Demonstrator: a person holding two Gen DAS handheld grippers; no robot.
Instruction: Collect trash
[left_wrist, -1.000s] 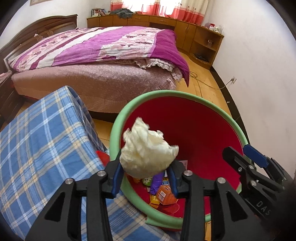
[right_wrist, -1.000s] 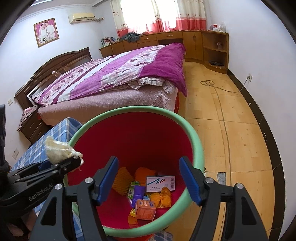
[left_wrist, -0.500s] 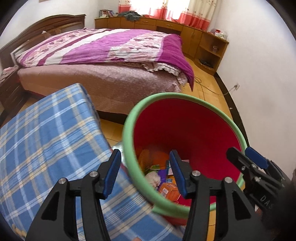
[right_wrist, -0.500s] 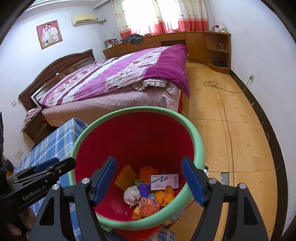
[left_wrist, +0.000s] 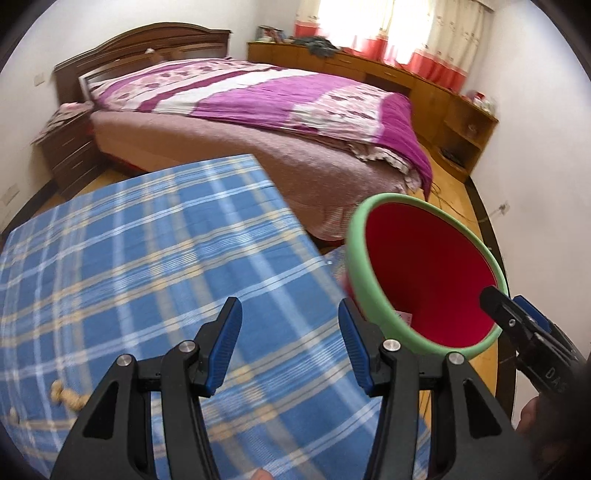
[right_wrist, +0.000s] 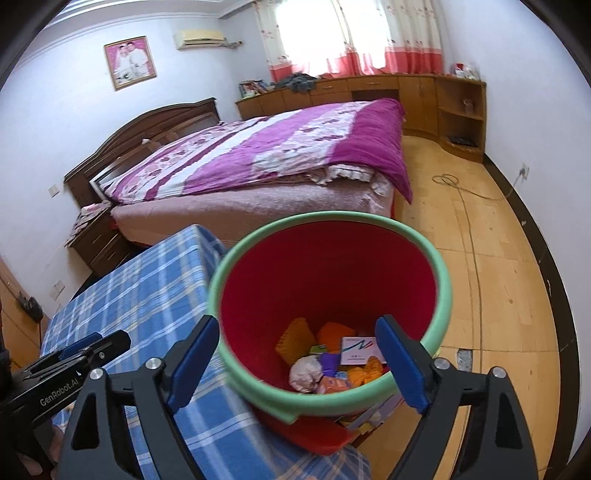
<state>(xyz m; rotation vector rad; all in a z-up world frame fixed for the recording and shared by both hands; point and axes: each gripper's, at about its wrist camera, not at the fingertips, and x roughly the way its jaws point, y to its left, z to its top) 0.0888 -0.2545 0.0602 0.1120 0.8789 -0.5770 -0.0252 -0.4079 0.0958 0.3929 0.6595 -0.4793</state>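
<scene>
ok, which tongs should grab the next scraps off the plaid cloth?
Left, probably. The left tongs are open, empty, over the plaid cloth near the tan scraps. The right tongs, jaws opening, straddle the bucket rim.

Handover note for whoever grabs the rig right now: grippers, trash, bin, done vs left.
Left gripper: open, empty, over the blue plaid cloth.
Right gripper: jaws opening, nothing pinched; they frame the bin, near rim between them.
Bin: red, green rim, at the cloth's edge.
Done: crumpled paper wad lies in the bin with boxes and wrappers.
Left: small tan bits on the cloth, near the left gripper's view corner; too blurred to identify. Check them next.
</scene>
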